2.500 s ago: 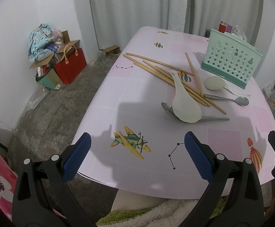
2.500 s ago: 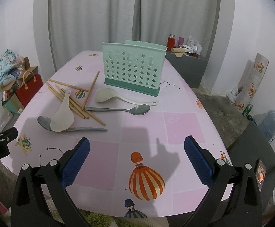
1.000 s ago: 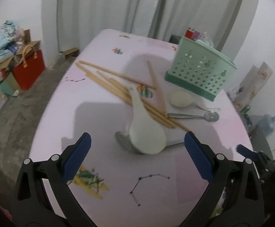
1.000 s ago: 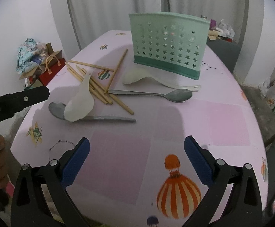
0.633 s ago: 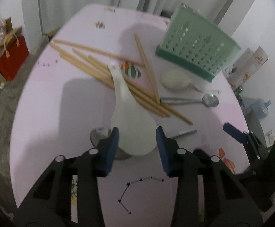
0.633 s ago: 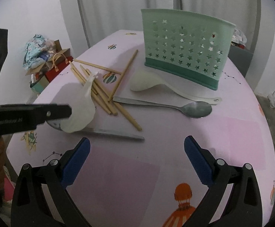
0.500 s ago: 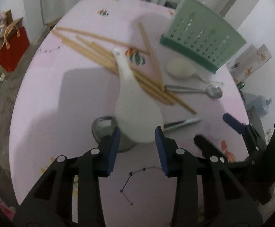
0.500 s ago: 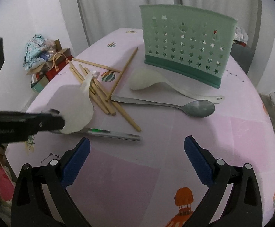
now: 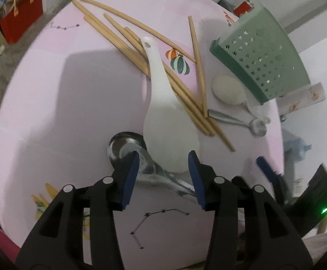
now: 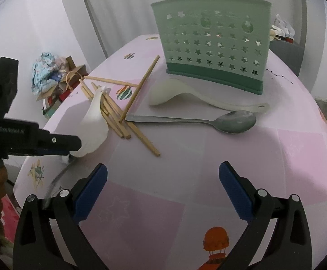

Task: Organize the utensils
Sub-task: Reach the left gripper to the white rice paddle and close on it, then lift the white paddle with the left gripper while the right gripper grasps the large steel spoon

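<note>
"GenRobot AI" on left gripper (image 10: 71, 145)

The left wrist view looks steeply down along the left claw (image 9: 163, 168) from close above the near edge of the pink worktop (image 9: 50, 103), with the white rice paddle (image 9: 165, 121) just ahead. The right wrist view sits further back and faces more level across the worktop (image 10: 208, 157) toward the green holder (image 10: 213, 51) and the curtains behind. Both views share the paddle (image 10: 94, 126), the wooden chopsticks (image 9: 140, 51), the metal spoon (image 10: 208, 119) and the holder (image 9: 264, 56). Each camera catches the other claw at its edge: the left claw (image 10: 57, 146) shows at the right view's left side.
</note>
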Motion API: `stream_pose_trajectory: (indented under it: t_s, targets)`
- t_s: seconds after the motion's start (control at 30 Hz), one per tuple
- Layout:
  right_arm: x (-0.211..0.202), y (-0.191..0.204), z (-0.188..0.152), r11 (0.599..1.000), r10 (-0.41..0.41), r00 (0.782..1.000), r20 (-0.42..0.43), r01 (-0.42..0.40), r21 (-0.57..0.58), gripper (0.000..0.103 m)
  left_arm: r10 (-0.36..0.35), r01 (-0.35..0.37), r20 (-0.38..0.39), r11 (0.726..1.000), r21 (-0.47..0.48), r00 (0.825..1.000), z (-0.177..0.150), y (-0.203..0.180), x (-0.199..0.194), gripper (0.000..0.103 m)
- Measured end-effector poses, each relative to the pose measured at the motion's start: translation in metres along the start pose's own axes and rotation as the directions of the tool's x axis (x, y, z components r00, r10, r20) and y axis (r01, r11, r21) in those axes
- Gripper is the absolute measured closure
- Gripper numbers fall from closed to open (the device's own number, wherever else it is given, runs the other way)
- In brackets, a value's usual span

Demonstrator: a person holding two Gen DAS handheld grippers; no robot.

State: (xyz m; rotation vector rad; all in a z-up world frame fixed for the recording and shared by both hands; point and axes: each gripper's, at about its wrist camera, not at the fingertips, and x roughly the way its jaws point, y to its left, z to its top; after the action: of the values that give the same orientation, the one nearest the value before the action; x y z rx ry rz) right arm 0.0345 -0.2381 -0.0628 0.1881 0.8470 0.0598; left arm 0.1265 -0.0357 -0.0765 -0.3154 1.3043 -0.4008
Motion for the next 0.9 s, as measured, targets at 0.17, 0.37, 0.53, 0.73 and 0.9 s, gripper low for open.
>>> stream_pose_trajectory:
  t_s: [0.17,0.37,0.53,0.73,0.9]
  targets:
    - [0.000,-0.007,-0.001,0.999,0.023,1.000,0.002,-0.023,0.030,0.006,-0.085,0.085,0.008,0.995,-0.056,0.996,0.005,0.001,0.006,0.061]
    - [-0.001,-0.008,-0.002,0.999,0.035,0.999,0.003,-0.035,0.038,0.006,-0.083,0.084,0.028,0.995,-0.053,0.996,0.004,-0.007,0.012,0.076]
    - [-0.004,-0.009,-0.004,0.999,0.021,1.000,0.002,-0.021,0.039,0.006,-0.093,0.097,0.057,0.992,-0.074,0.994,0.003,-0.003,0.008,0.097]
    - [-0.018,-0.011,-0.007,0.999,-0.043,0.999,0.022,0.042,0.021,0.006,-0.117,0.122,0.140,0.992,-0.031,0.983,-0.002,-0.007,-0.012,0.102]
    - [-0.040,-0.015,-0.010,0.994,-0.111,0.992,0.054,0.111,-0.002,0.006,-0.126,0.129,0.224,0.992,-0.001,0.967,-0.009,-0.007,-0.037,0.102]
